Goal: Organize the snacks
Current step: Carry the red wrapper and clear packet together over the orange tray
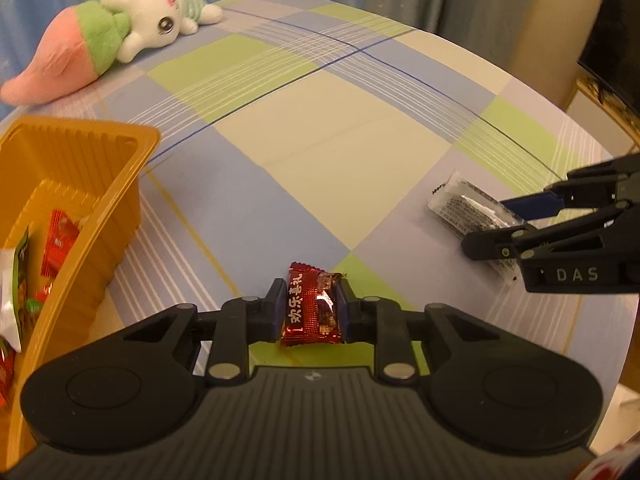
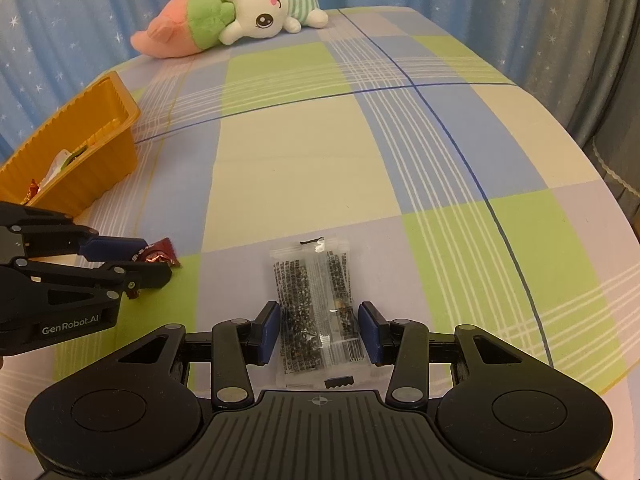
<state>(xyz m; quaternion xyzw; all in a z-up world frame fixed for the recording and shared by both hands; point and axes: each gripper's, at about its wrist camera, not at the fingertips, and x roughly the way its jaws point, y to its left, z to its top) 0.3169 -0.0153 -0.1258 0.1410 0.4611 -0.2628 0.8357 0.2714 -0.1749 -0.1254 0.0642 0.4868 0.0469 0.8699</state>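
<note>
A red foil candy [image 1: 310,314] with white lettering lies near the front of the checked cloth, and my left gripper [image 1: 311,288] is shut on it, a blue pad pressing each side. The right wrist view shows the same candy [image 2: 162,254] pinched in the left gripper [image 2: 154,263] at the left. A clear packet [image 2: 312,280] with dark contents lies flat on the cloth. My right gripper [image 2: 319,318] is shut on the packet's near half, pads against both long edges. In the left wrist view the right gripper [image 1: 486,224] grips the packet [image 1: 456,204] at the right.
An orange plastic tray [image 1: 100,184] stands at the left and holds several red and green snack packets. A white rabbit plush [image 2: 256,12] with a pink and green carrot lies at the far edge. Blue curtains hang behind the table. The table's right edge drops off close by.
</note>
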